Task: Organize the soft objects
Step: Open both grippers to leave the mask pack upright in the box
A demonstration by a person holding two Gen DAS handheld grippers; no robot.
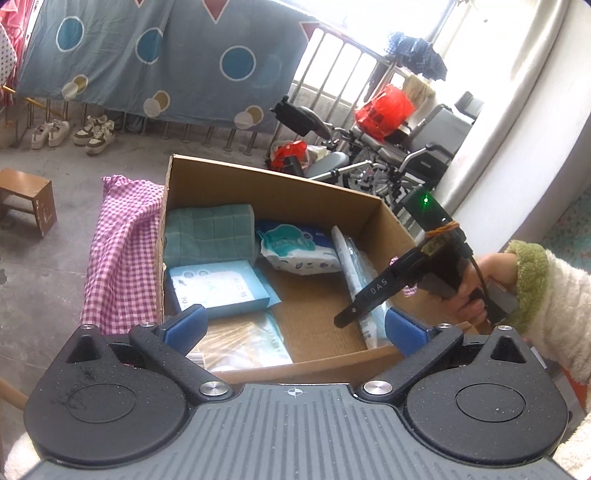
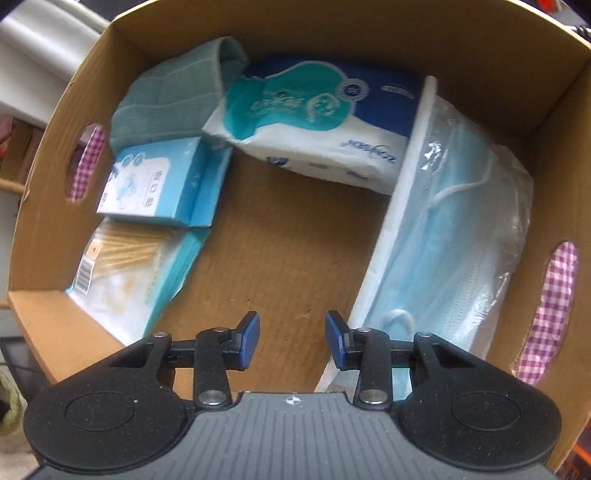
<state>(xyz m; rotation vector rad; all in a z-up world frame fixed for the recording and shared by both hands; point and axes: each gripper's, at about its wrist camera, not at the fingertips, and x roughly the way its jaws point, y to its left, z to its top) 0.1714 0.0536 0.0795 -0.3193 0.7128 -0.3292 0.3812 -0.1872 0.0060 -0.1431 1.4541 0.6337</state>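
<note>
An open cardboard box (image 1: 273, 192) (image 2: 369, 33) holds a folded green towel (image 1: 208, 232) (image 2: 166, 107), a tissue pack (image 1: 299, 251) (image 2: 317, 125), a blue mask box (image 1: 218, 288) (image 2: 155, 181), a flat packet (image 1: 243, 343) (image 2: 125, 269) and a bag of blue face masks (image 2: 454, 229) leaning on the right wall. My left gripper (image 1: 293, 328) is open and empty above the box's near edge. My right gripper (image 2: 291, 341) is open and empty inside the box, over its bare floor. In the left wrist view the right gripper's body (image 1: 406, 280) reaches in from the right.
A purple checked cloth (image 1: 122, 254) lies under the box and shows through its handle holes (image 2: 550, 314). A small wooden stool (image 1: 26, 199), shoes (image 1: 96, 134), a hanging sheet (image 1: 166, 55) and a wheelchair (image 1: 388, 158) stand beyond.
</note>
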